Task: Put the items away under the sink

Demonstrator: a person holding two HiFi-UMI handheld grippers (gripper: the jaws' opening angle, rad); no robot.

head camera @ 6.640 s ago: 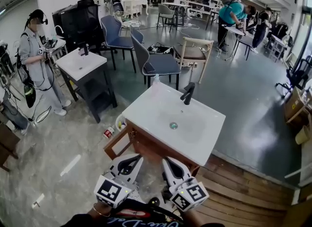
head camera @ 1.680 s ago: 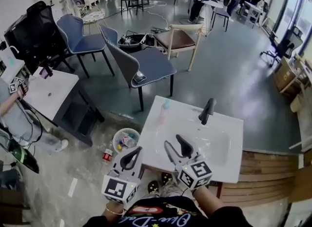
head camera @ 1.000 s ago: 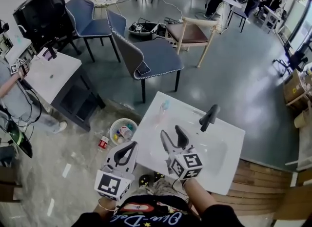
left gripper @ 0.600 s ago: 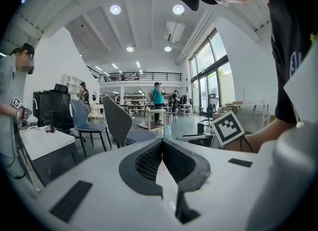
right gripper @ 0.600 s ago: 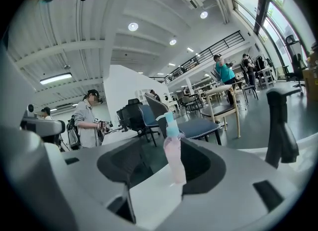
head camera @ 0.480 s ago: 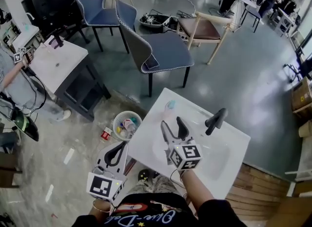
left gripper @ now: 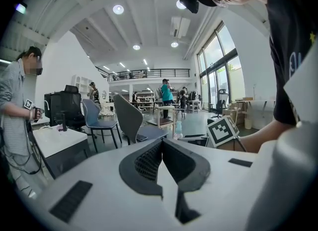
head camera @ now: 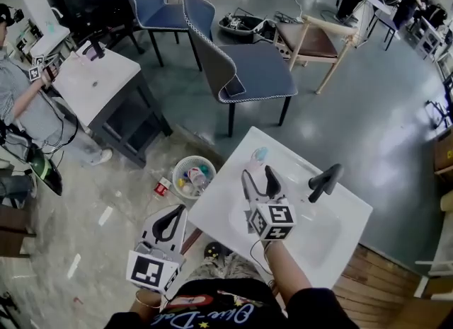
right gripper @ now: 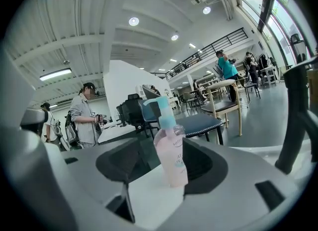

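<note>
The right gripper (head camera: 257, 174) reaches over the white counter (head camera: 212, 211) toward its far left corner, where a pink pump bottle (right gripper: 171, 155) with a blue top stands upright. Half a second ago the gripper sat further back over the basin; now its tips flank the bottle. Its jaws have just been opening and stand wide apart, with the bottle between them and neither pad pressing on it. The black faucet (head camera: 322, 181) rises at the counter's far edge, to the right of the gripper and apart from it.

The left gripper (head camera: 177, 211) hangs off the counter's left edge, over the floor, much where it was half a second ago. Its jaws are pressed together with nothing in them.

On the floor beyond the left gripper stands a round basket (head camera: 178, 172) with small items in it, closer to the counter's corner in the head view than before.
</note>
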